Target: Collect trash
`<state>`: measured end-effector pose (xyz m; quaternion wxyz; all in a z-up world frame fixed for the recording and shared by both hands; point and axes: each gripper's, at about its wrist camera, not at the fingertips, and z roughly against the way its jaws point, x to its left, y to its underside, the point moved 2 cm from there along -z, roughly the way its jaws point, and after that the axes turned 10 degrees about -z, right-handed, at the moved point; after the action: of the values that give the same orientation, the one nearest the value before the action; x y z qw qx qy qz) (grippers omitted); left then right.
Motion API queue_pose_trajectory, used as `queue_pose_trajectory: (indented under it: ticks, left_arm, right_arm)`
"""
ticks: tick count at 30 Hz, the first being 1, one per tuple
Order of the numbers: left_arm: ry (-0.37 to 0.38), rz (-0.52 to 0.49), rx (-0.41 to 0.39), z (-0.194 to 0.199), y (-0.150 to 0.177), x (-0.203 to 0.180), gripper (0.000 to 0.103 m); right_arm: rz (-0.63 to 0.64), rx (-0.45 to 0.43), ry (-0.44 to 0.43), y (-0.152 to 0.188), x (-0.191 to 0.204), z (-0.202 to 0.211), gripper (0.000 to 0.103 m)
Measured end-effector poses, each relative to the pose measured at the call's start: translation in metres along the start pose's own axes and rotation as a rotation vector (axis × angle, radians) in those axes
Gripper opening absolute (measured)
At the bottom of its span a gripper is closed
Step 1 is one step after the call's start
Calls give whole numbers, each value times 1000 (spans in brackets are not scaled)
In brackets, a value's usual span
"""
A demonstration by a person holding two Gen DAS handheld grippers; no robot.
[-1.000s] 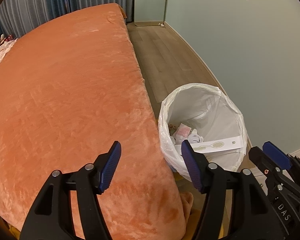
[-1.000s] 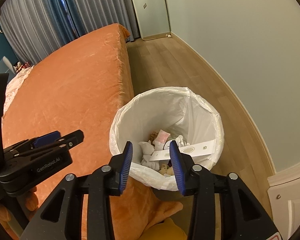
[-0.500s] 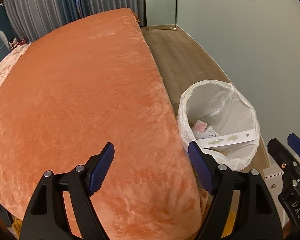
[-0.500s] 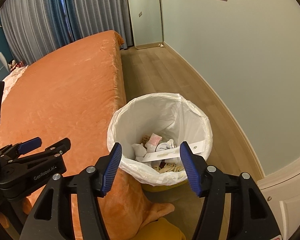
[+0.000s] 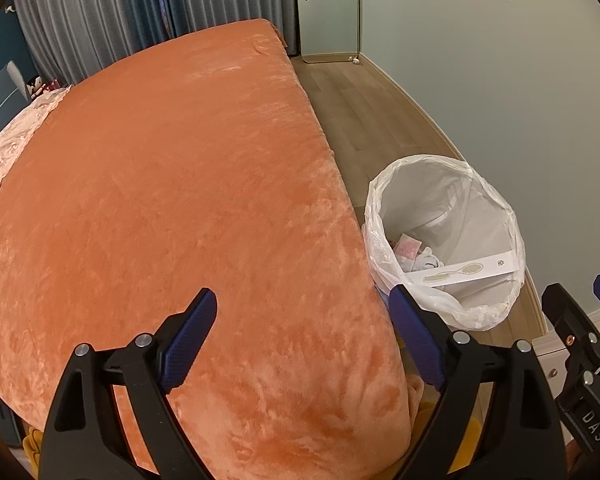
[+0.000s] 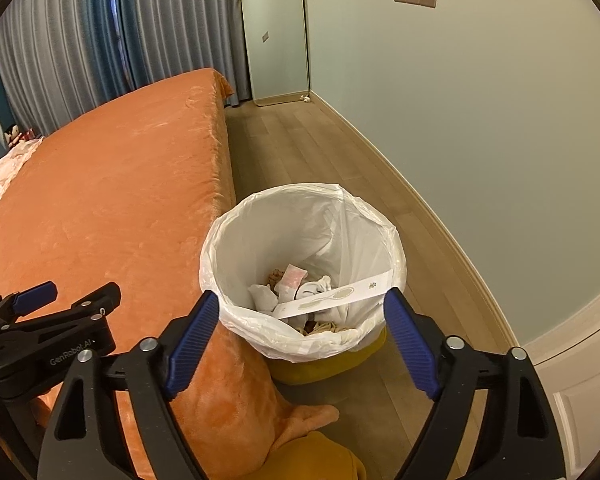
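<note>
Right now the right gripper [image 6: 302, 334] hangs over the trash bin [image 6: 236, 240], with its jaws wide apart and nothing between them. Its jaws have just been opening. The left gripper [image 5: 304, 336] is over the orange bed cover [image 5: 160, 200]. Its jaws have just been opening too, and it holds nothing either.

Just past the right gripper, the bin stands on the wood floor [image 6: 320, 152], tight against the side of the bed. It has a white bag [image 6: 340, 208] inside. The trash sits at the bottom: a long paper strip [image 6: 336, 296] leaning across, some crumpled white bits [image 6: 314, 288] and a small pink packet [image 6: 292, 278].

My guess is that a drop into the bin is done (both grippers are empty). The next move needs more trash to be found, but I see none on the bed or the floor, so the grippers would have to look elsewhere.

Count: two grippers, one bin, one bag, one paper strip, one pink packet. The white bits are too bunched up to count.
</note>
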<state>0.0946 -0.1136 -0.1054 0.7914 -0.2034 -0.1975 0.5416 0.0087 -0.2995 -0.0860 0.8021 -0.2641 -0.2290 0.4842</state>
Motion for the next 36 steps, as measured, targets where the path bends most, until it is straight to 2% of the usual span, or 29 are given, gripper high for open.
queue_pose_trajectory:
  ticks: [7,10,29,36]
  left_arm:
    - [-19,-24,3,-1,6,-7,85]
    - [-12,-30,13,-3,7,-10,85]
    - [-48,-33,-7,-4,12,-15,93]
    - [-64,3,-16,-3,13,-11,93]
  right_arm:
    - [-1,-13,7,4,-4,-1,86]
    - [1,-9,10,6,-5,-2,97]
    - [19,-25,50,14,-9,-4,96]
    - [20,-14,56,18,-9,-6,96]
